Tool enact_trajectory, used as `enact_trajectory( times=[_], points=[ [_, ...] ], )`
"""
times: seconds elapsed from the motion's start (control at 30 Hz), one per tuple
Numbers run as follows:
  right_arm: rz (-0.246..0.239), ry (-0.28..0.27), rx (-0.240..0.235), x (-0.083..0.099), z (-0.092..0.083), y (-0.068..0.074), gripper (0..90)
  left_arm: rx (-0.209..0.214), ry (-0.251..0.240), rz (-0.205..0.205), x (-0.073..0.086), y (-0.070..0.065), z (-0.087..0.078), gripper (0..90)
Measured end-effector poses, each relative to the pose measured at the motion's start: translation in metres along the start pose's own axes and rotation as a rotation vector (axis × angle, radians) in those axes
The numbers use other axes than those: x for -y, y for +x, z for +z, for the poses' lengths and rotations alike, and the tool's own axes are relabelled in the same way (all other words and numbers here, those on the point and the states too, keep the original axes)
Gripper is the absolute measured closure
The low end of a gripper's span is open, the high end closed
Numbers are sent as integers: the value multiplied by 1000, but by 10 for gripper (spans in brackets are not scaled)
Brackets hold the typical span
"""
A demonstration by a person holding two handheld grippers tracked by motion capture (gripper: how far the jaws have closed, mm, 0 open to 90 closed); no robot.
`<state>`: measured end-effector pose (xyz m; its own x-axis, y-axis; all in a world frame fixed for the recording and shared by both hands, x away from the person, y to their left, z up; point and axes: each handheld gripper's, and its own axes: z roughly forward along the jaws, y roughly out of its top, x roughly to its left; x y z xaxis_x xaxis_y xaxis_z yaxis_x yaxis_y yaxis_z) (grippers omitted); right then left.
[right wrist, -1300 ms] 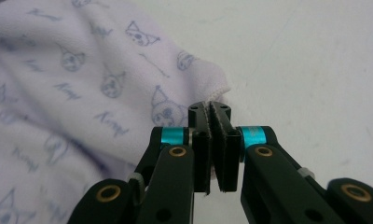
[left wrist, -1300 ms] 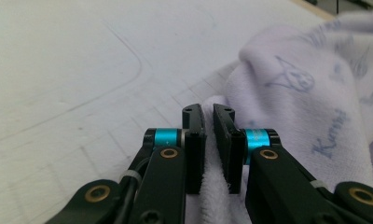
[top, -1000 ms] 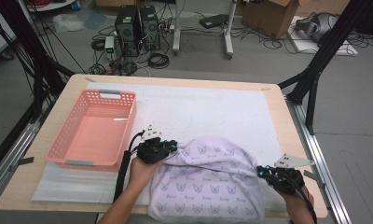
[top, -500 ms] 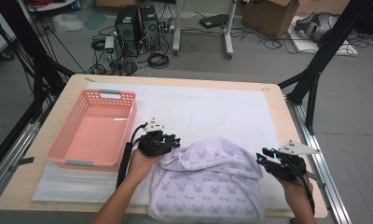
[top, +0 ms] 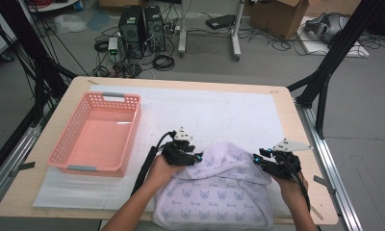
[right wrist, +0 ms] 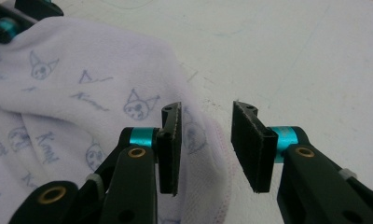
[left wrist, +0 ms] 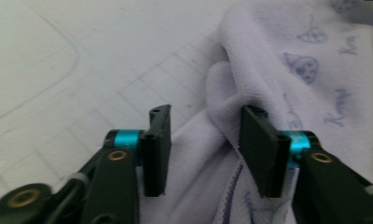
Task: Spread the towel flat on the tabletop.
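Observation:
A lavender garment (top: 219, 192) printed with small cat faces lies bunched at the table's near edge. My left gripper (top: 193, 156) is at its far left corner. In the left gripper view the gripper (left wrist: 205, 116) has just been opening, and a fold of the garment (left wrist: 287, 56) sits loose between the parted jaws. My right gripper (top: 261, 159) is at the far right corner. In the right gripper view the gripper (right wrist: 207, 112) stands open after parting, with the garment's (right wrist: 82, 93) hem lying under the gap, unpressed.
An empty pink basket (top: 60, 144) stands on the left of the table. A white mat (top: 219, 110) covers the middle and far part of the wooden table (top: 296, 120). Black frame posts, computers and cables lie beyond the far edge.
Both grippers have drawn inward and slightly away from me, pushing the garment's far corners together. Their jaws have opened and let go of the cloth.

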<state>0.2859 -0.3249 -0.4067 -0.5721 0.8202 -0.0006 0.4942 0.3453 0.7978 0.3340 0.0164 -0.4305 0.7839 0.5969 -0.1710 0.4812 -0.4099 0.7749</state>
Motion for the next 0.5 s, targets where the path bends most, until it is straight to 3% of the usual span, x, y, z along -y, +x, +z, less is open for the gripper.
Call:
enact_trajectory(
  times=[0.1, 0.23, 0.3, 0.37, 0.43, 0.5],
  points=[
    [6, -1, -1, 1, 0, -1, 623, 22, 11, 31, 2, -6, 3, 464],
    [8, -1, -2, 1, 0, 0, 622, 40, 5, 92, 5, -15, 6, 480],
    [10, -2, -6, 0, 1, 0, 622, 46, -4, 132, 5, -19, 7, 540],
    [7, -3, -3, 0, 2, 1, 621, 40, -8, 171, 6, -23, 8, 671],
    [5, -7, -3, 0, 3, 1, 622, 22, -16, 177, 5, -24, 7, 817],
    [8, -2, -5, 0, 4, 2, 622, 26, -48, 155, 3, -22, 5, 865]
  ],
)
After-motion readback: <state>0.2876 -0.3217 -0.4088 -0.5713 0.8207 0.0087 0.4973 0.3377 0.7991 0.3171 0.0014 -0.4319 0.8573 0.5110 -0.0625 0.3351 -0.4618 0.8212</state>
